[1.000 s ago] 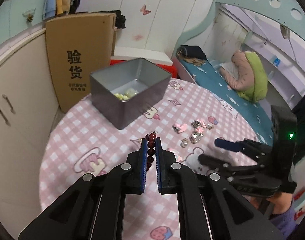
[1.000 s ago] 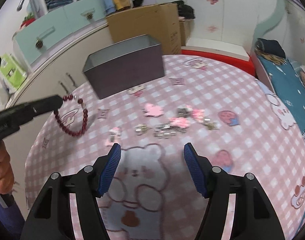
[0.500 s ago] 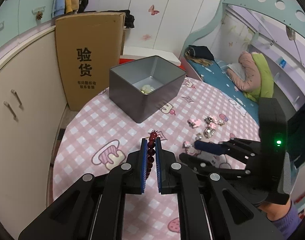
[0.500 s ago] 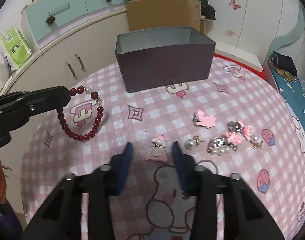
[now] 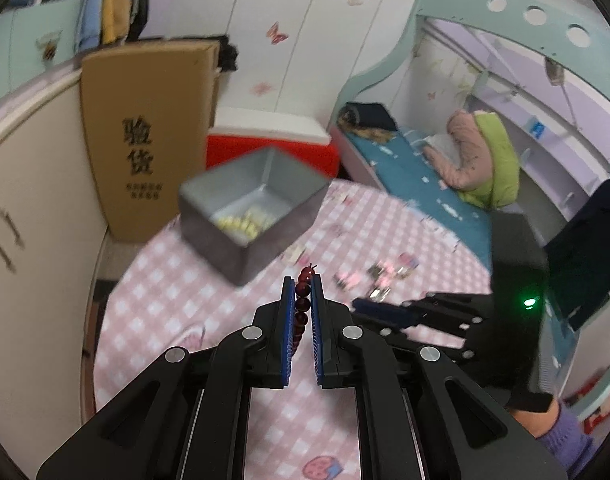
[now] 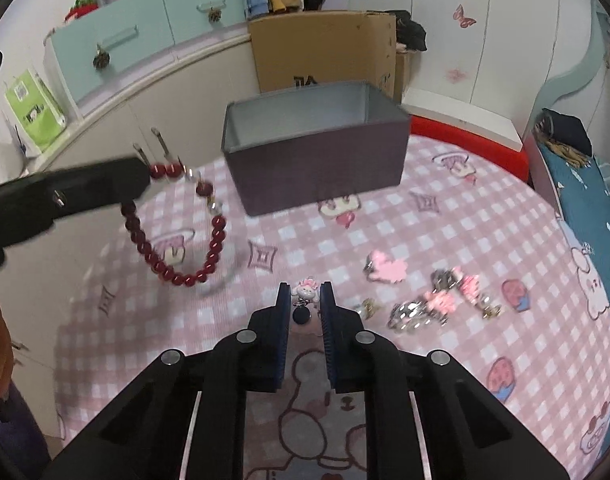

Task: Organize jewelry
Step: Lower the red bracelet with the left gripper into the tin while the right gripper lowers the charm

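My left gripper is shut on a dark red bead bracelet, which hangs in a loop above the table in the right wrist view. A grey metal box with pale yellow beads inside stands just beyond it; it also shows in the right wrist view. My right gripper is shut on a small pink charm with a dark round pendant, just above the tablecloth. Several pink and silver hair clips lie to its right.
The round table has a pink checked cloth. A cardboard box leans behind the table, next to cream cabinets. A red-and-white box and a bed are beyond the far edge.
My left gripper has lifted the bracelet toward the grey box. My right gripper has closed from wide open onto the pink charm.
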A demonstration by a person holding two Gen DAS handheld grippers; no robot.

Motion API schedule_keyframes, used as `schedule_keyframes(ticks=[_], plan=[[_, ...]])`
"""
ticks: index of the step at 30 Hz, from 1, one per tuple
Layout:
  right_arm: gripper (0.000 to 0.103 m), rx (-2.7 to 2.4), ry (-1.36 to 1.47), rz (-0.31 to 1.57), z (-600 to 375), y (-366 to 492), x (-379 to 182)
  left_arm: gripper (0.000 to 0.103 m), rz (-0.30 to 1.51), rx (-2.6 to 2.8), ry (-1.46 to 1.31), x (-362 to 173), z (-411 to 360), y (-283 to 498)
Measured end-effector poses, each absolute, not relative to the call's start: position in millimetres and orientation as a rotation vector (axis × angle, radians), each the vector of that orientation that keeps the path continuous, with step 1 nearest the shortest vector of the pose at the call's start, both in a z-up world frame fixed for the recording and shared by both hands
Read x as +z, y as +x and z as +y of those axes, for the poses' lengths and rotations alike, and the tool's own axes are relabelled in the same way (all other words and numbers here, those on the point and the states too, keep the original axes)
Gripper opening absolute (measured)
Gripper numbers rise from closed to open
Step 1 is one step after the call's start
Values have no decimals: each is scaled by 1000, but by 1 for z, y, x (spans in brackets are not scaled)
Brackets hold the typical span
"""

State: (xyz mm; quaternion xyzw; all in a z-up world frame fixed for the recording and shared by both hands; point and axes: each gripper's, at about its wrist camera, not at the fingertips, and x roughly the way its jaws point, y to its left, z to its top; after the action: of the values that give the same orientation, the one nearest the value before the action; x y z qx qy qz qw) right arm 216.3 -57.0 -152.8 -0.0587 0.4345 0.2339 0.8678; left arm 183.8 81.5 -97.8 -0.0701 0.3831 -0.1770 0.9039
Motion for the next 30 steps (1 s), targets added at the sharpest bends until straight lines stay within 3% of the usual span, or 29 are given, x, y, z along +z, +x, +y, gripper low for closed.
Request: schedule_keyframes(ticks=[13,30], plan=[[15,481,-45,806,-71,274,-85,8,714,-315,-69,-33,68,249],[15,500,-91,920,-15,353,-115,9,942,-235,-95,-113,85,325]])
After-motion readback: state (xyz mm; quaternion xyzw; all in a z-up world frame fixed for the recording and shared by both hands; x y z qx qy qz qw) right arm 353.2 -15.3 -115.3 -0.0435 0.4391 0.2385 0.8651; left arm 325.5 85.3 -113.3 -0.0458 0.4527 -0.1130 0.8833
